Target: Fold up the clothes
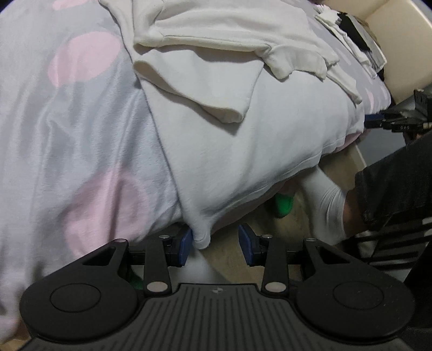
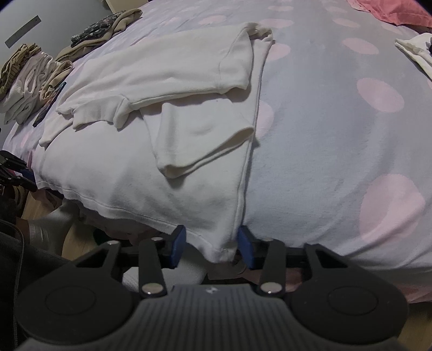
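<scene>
A white long-sleeved shirt (image 1: 229, 135) (image 2: 135, 162) lies flat on the bed with both sleeves folded across its body; its hem hangs over the bed's near edge. One bottom corner of the shirt (image 1: 201, 240) sits between the blue pads of my left gripper (image 1: 216, 246), touching only the left pad, and a wide gap remains. The other bottom corner (image 2: 221, 251) hangs loose between the pads of my right gripper (image 2: 212, 249), whose jaws also stand apart. Each gripper shows at the edge of the other's view: right gripper (image 1: 378, 121), left gripper (image 2: 16, 172).
The bedspread (image 2: 337, 135) is grey with pink dots. Folded clothes (image 2: 27, 89) and a dark phone (image 2: 50, 104) lie at the far left, a pink garment (image 2: 391, 10) and a white one (image 2: 415, 51) at the far right. A person's white-socked foot (image 1: 326, 205) stands on the wooden floor below the bed edge.
</scene>
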